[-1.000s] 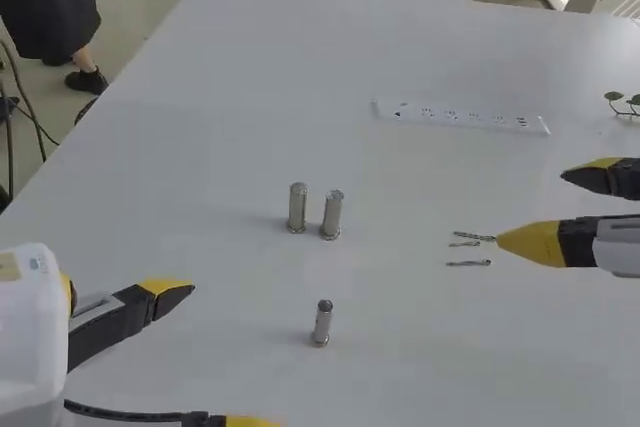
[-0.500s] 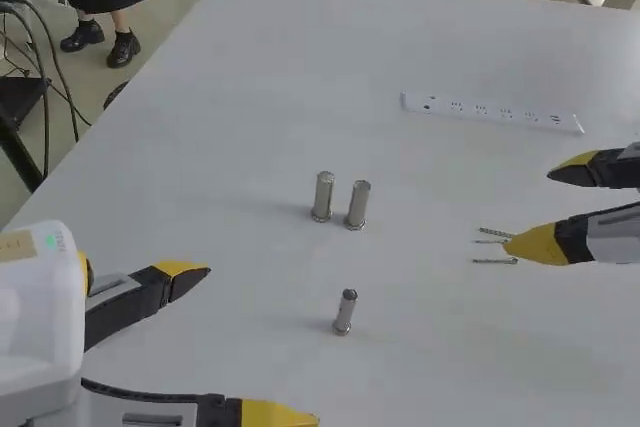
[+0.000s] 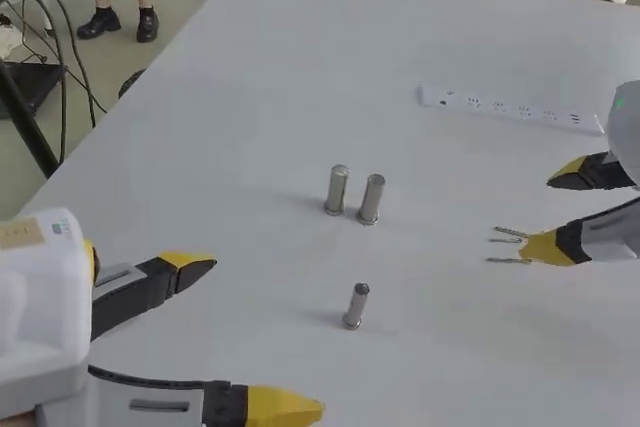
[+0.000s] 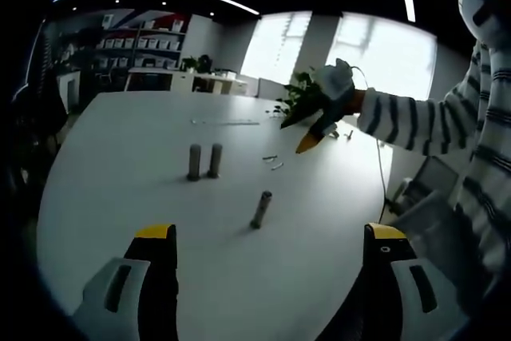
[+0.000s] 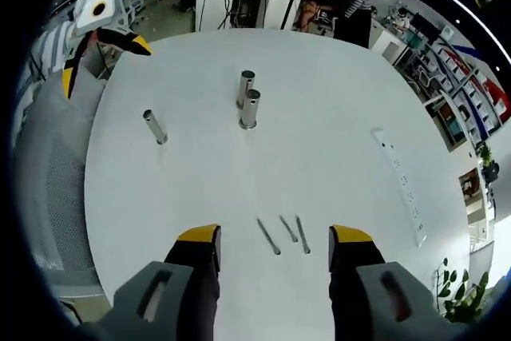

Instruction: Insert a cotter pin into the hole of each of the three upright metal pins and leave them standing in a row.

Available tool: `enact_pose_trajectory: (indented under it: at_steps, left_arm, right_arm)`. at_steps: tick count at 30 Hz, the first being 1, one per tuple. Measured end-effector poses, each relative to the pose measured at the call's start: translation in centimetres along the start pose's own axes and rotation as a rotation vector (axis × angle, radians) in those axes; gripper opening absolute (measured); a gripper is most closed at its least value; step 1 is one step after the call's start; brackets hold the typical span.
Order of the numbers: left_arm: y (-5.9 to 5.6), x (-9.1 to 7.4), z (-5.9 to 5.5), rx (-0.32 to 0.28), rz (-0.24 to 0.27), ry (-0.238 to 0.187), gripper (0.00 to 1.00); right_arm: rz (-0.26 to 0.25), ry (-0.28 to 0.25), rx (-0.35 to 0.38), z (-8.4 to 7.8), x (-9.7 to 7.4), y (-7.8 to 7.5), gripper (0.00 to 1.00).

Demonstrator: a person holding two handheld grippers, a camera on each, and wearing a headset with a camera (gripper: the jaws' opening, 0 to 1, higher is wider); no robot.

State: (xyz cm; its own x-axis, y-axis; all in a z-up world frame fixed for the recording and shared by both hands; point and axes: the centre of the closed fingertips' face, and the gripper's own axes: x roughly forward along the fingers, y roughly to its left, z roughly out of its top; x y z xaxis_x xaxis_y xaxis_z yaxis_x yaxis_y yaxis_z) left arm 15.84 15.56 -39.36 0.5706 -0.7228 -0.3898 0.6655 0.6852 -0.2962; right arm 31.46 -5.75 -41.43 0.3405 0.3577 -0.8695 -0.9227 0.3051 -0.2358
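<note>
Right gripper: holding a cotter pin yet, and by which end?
Nothing held. The right gripper is open; the three cotter pins lie loose on the table ahead of its jaws.

We look forward and down over the counter in the head view, left gripper view low from the near side, right gripper view close above the cotter pins, all sharing the upright metal pins.

- Metal pins: cross-holes too small to tell.
- Cotter pins, right of the metal pins: ends hidden behind a right gripper finger.
- Power strip: one end covered by the right gripper.
</note>
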Motion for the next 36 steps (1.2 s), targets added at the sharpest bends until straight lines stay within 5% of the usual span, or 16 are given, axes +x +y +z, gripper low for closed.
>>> enact_pose_trajectory:
  at_steps: [20, 36]
  left_arm:
    - [0.6, -0.6, -0.1, -0.015, 0.026, 0.004, 0.96]
    - [1.3, -1.2, -1.1, -0.06, 0.061, 0.008, 0.94]
  right_arm:
    - [0.054, 0.085, -0.094, -1.2, 3.4, -1.2, 0.37]
    - [0.094, 0.109, -0.113, -2.5, 5.2, -1.5, 0.14]
